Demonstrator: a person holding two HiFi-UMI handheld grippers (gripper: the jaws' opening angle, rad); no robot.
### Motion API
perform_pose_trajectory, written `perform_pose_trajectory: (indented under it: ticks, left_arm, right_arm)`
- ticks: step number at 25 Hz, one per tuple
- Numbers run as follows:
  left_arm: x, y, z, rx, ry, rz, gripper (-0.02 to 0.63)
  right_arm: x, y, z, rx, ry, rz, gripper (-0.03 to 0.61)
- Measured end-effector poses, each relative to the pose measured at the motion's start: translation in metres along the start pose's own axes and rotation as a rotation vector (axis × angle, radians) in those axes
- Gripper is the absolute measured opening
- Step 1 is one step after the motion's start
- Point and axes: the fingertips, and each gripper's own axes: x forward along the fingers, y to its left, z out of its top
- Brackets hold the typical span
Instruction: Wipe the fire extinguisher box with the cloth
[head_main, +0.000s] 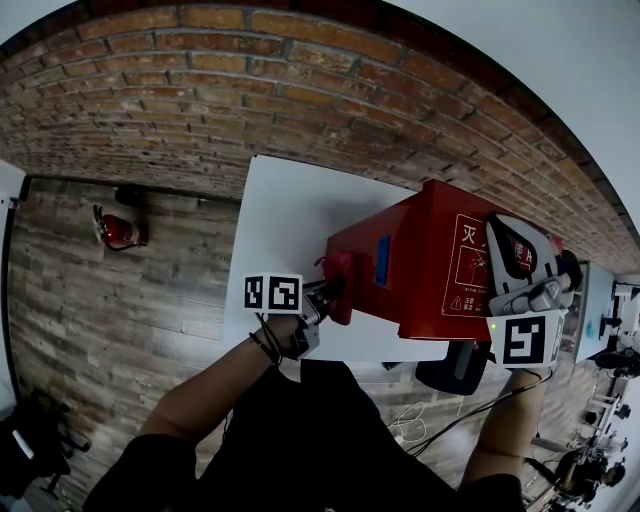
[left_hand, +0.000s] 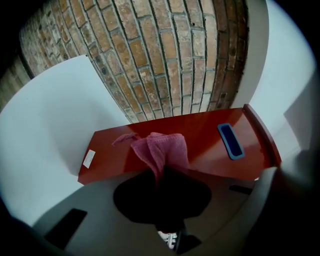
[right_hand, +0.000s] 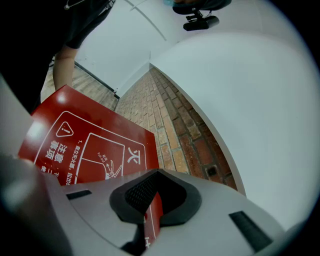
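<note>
The fire extinguisher box (head_main: 420, 260) is standing on the white table (head_main: 290, 210), with its back lying close to the brick wall (head_main: 250, 90). The pink cloth (left_hand: 160, 150) is lying against the box's red side face, beside the blue recessed handle (left_hand: 231, 141). The left hand-held gripper (left_hand: 161, 176) is clenching a gathered fold of the cloth between its jaws, and the loose part is fanning out over the red surface. The left forearm is reaching in from the lower left, pointing the gripper nearly level at the box. The right hand-held gripper (right_hand: 152, 200) is clamping the edge of the panel bearing white printed warnings, with the right arm coming up from the lower right. The box is showing closed, so its contents cannot be seen. A red extinguisher (head_main: 120, 228) is lying on the wooden floor (head_main: 130, 310), well apart.
</note>
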Motion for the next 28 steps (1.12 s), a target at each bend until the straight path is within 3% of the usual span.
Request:
perform_pose_trajectory:
  ticks: [28]
  left_arm:
    - [-0.017, -0.079, 0.005, 0.004, -0.061, -0.194, 0.060]
  right_arm:
    - [0.000, -0.001, 0.002, -0.005, -0.006, -0.003, 0.017]
